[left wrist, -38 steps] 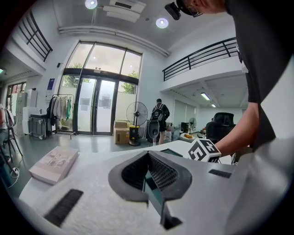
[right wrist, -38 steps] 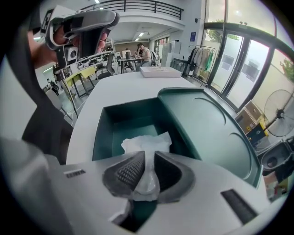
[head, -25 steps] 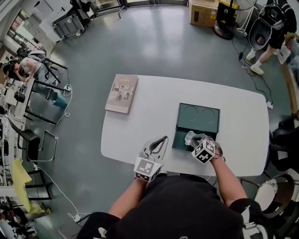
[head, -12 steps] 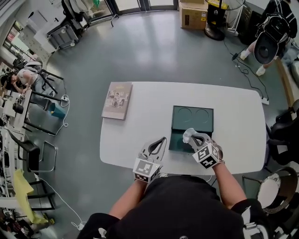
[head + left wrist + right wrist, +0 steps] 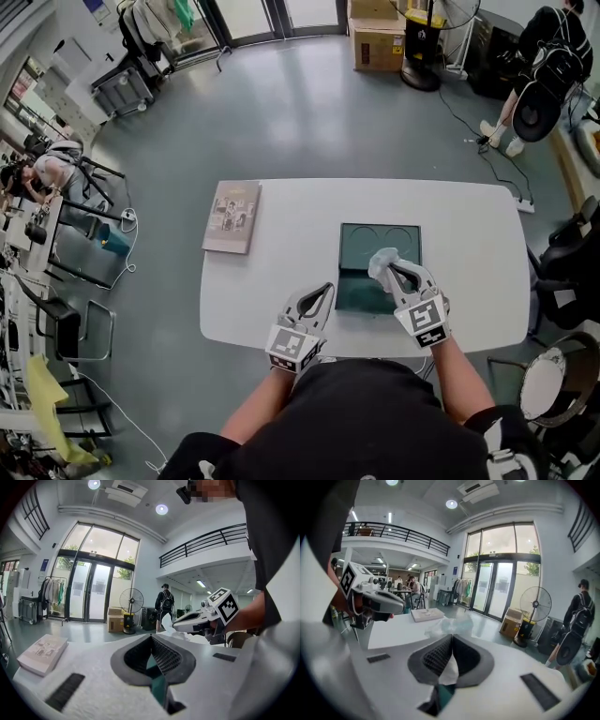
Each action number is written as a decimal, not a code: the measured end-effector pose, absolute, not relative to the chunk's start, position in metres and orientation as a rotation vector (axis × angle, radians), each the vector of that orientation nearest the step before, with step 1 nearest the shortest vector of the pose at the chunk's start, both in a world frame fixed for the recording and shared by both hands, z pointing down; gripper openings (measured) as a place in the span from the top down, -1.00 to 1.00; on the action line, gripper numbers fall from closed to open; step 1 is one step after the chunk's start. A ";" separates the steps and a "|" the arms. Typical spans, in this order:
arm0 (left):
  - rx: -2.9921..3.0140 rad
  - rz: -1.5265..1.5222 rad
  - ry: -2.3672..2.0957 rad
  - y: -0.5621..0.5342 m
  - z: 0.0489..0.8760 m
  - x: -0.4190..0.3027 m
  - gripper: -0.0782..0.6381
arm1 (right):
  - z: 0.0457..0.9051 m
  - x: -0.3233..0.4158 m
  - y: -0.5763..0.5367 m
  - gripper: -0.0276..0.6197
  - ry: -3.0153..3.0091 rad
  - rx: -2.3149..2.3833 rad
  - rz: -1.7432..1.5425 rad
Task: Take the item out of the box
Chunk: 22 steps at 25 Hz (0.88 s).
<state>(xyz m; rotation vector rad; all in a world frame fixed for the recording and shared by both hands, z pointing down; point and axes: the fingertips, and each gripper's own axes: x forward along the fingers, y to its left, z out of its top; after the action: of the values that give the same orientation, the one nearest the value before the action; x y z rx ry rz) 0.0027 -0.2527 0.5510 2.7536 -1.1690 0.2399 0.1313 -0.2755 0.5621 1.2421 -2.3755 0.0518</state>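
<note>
While the right gripper pinches the white item over the green box, the left gripper at lower centre is closed, empty.

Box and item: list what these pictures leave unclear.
- Item: head view, too small; right gripper view, the right gripper covers most of it. Only a pale crinkled surface shows.
- Box: head view, that gripper and the item hide part of its near half; anything left inside, unknown.
- Book: head view, cover print too small.
</note>
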 end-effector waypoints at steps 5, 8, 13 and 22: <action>2.766 0.234 -1.162 -0.252 0.546 0.004 0.76 | 0.526 0.142 -0.277 0.88 -2.413 1.387 0.024; 2.783 0.197 -1.166 -0.253 0.535 0.005 0.75 | 0.511 0.148 -0.275 0.88 -2.434 1.441 0.042; 2.802 0.155 -1.178 -0.254 0.524 0.004 0.75 | 0.496 0.159 -0.272 0.88 -2.440 1.526 0.033; 2.825 0.164 -1.210 -0.255 0.505 0.010 0.76 | 0.481 0.184 -0.258 0.88 -2.387 1.645 0.011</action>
<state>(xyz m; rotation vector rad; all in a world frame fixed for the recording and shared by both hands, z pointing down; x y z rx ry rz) 0.0095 -0.2553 0.5049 2.8246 -1.2098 0.1636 0.1842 -0.2581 0.4808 1.6448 -2.3872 0.0109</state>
